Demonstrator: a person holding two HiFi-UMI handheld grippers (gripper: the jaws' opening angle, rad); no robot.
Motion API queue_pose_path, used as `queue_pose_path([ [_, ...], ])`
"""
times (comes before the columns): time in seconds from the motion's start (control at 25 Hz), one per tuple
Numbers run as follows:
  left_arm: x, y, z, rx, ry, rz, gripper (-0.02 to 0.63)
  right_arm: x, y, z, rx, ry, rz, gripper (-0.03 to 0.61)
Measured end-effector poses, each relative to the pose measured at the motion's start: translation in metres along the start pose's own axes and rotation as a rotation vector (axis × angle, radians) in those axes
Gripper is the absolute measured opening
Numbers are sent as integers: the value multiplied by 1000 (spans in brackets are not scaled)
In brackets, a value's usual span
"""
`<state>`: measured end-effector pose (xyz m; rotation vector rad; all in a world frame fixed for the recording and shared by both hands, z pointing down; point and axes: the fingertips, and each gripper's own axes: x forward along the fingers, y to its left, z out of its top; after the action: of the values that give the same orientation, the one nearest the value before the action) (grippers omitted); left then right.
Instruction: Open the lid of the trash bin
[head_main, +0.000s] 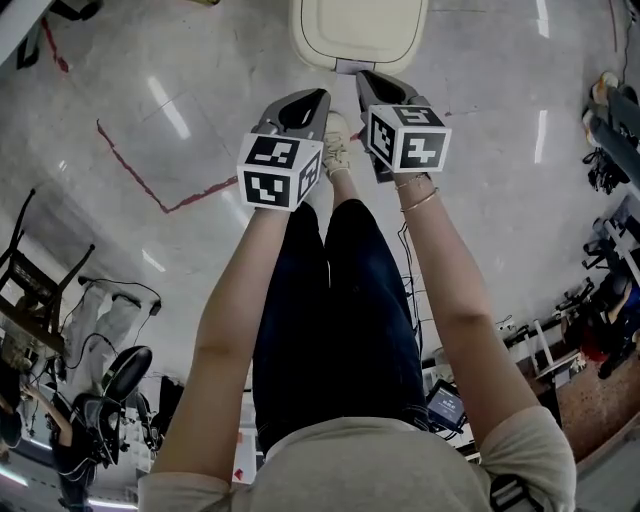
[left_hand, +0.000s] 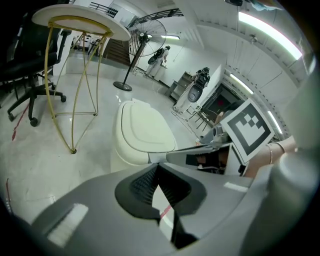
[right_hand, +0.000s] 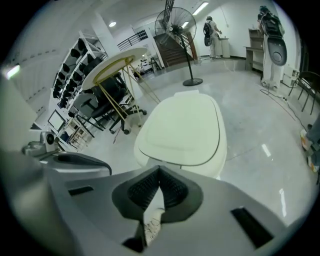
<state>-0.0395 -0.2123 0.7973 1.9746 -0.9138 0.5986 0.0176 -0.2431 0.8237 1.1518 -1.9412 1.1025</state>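
We see a smooth, softly sheened cream plastic trash bin on a pale polished floor glossy enough to mirror the ceiling lights. Our matt grey plastic left gripper and matt grey plastic right gripper carry ribbed black pads. The thin gold table frame looks like shiny metal. Our dark trousers are matt cloth.

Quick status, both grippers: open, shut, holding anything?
Left gripper: shut, jaws together, nothing between them.
Right gripper: shut, jaws together, nothing between them.
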Motion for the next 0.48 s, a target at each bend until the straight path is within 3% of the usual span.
queue_pose_path([
  [0.28,6,-1,-4,-11,9,-28,9,10,-8,-4,42,21,2,8],
  [0.48,6,7,-8,-31,15,-6,9,11,-10,-9,139,16,-15,8],
])
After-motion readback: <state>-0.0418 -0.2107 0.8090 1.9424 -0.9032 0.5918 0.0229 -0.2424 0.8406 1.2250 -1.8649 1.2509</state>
